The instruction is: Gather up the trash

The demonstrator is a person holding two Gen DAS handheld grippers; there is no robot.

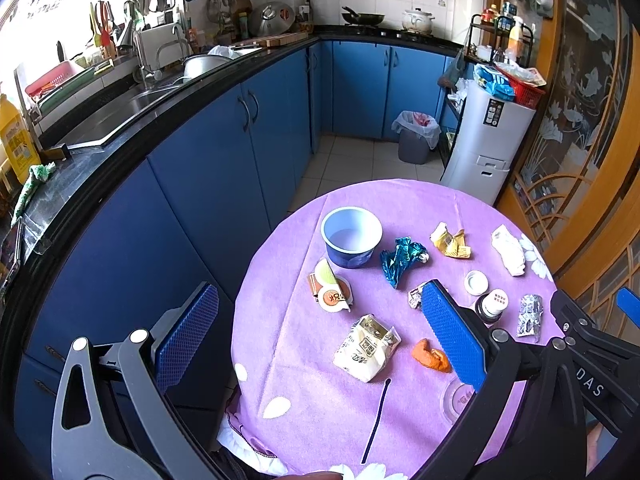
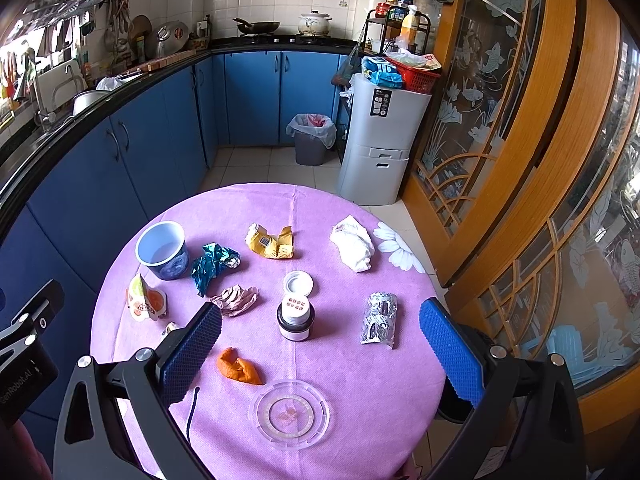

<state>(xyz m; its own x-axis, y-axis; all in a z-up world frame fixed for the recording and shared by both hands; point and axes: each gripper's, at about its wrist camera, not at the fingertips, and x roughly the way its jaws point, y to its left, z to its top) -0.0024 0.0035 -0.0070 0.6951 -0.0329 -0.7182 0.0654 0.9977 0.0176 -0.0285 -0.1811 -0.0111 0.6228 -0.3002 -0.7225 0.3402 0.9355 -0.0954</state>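
Both grippers hover spread apart and empty above the near edge of the table (image 2: 360, 200): left gripper (image 1: 320, 340) toward the table's left side, right gripper (image 2: 320, 344) centred, probably surveying before a first pick.

Largest to smallest:
- Bin (image 2: 311, 140), lined, on the floor beyond the table, well apart from it; likely the drop point.
- Cup (image 2: 162, 250), upright, mouth up, far left.
- White bag (image 1: 366, 354), long axis running near-left to far-right.
- Tissue (image 2: 354, 246), far right.
- Blue foil (image 2: 212, 266), beside the cup, long axis pointing toward the near side.
- Yellow wrapper (image 2: 270, 242), torn open, far centre.
- Silver packet (image 2: 380, 320), long axis near-to-far.
- Bottle (image 2: 295, 316), upright, cap (image 2: 298, 283) just behind it.
- Peel (image 2: 238, 366), nearest the fingers; probably the easiest first grab.

No trash collected yet.
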